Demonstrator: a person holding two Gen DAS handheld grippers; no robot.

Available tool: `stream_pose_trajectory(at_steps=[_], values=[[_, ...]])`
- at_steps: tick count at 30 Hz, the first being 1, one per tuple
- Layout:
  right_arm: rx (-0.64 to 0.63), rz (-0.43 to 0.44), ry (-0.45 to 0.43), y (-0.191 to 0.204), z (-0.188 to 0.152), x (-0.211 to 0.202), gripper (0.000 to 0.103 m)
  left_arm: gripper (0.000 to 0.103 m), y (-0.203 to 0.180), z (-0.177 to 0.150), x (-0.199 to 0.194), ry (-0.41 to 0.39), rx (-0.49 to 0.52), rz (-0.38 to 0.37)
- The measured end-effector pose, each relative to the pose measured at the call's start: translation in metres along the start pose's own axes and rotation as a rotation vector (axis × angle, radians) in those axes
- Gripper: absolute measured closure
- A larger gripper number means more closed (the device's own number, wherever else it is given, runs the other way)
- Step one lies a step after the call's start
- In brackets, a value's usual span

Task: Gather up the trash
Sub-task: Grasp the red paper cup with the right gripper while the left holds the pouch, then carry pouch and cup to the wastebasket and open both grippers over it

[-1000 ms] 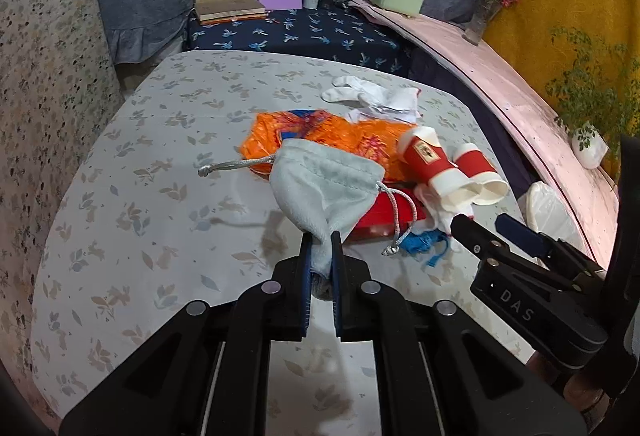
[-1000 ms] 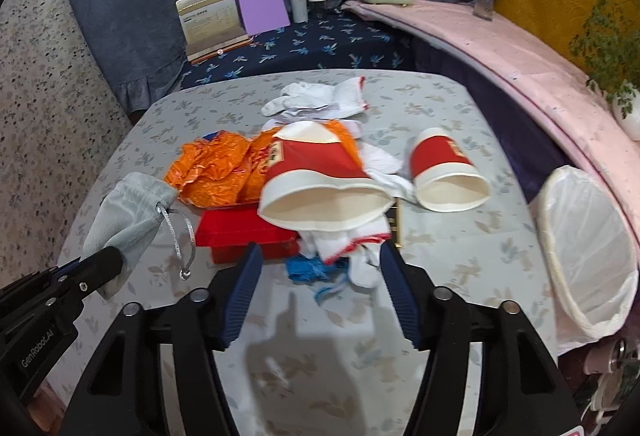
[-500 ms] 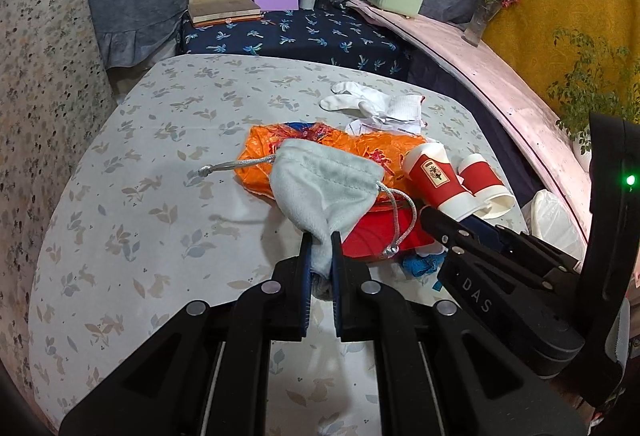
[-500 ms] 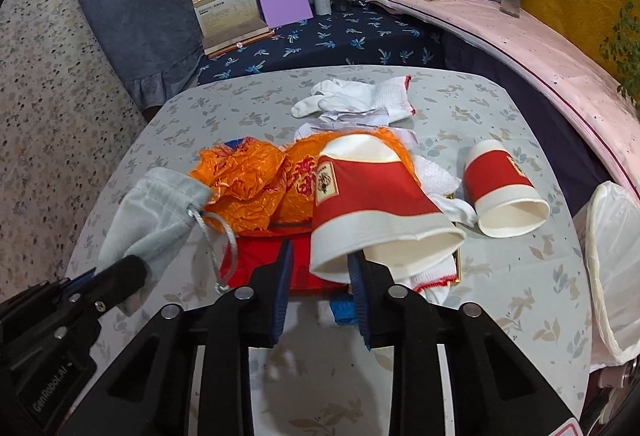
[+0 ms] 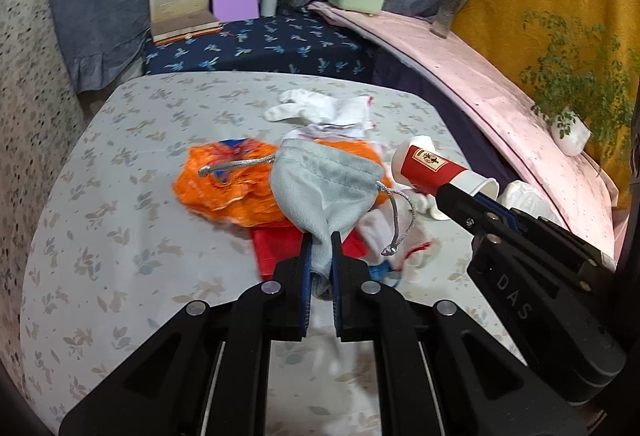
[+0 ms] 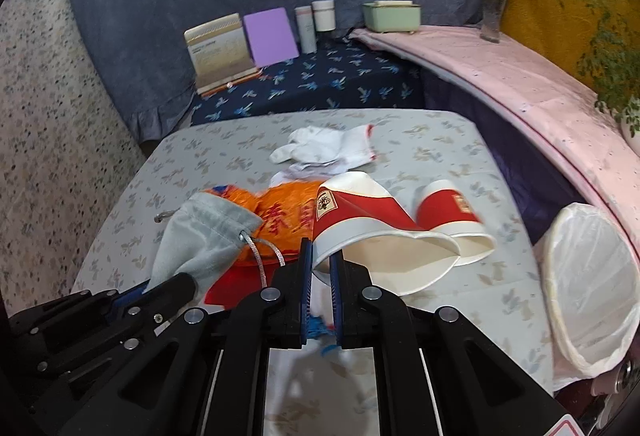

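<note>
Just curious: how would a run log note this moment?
left tool: shut on grey pouch | right tool: shut on red cup

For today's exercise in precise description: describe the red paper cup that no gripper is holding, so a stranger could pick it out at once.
Start at the leaf-patterned grey tablecloth and go to its right side, toward the white-lined waste bin. There a red-and-white paper cup lies on its side on the cloth. Unlike the similar red paper cup pinched in the right gripper, nothing holds it.
</note>
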State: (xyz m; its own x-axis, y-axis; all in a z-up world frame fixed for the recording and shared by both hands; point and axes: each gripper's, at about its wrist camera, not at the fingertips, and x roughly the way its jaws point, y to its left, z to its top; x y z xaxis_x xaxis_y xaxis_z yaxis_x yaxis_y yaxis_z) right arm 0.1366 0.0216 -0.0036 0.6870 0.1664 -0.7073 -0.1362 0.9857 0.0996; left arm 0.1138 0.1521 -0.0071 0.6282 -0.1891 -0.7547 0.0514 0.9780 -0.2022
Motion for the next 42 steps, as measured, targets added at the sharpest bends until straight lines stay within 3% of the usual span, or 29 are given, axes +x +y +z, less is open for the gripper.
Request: stream_pose_trajectory(at_steps=[10, 21, 34, 38, 42], values=[[0.107, -0.143, -0.065, -0.09, -0.005, -0.046, 0.095, 0.095, -0.09, 0.006, 0.008, 0.009, 0.111, -0.137], [0.267, -0.279, -0.052, -0.201, -0.035, -0.07, 0.095, 0.095, -0.208, -0.002, 0.029, 0.047, 0.253, -0.295], [0.378, -0.329, -0.024, -0.267, -0.056, -0.064, 0.092, 0.091, -0.284, -0.009, 0.067, 0.115, 0.375, -0.365], [0.389, -0.334, -0.029, -0.276, -0.056, -0.063, 0.085, 0.073, -0.295, -0.006, 0.074, 0.111, 0.378, -0.364], [0.402, -0.345, -0.046, -0.282, -0.055, -0.067, 0.076, 0.064, -0.293, 0.0, 0.078, 0.108, 0.348, -0.352]])
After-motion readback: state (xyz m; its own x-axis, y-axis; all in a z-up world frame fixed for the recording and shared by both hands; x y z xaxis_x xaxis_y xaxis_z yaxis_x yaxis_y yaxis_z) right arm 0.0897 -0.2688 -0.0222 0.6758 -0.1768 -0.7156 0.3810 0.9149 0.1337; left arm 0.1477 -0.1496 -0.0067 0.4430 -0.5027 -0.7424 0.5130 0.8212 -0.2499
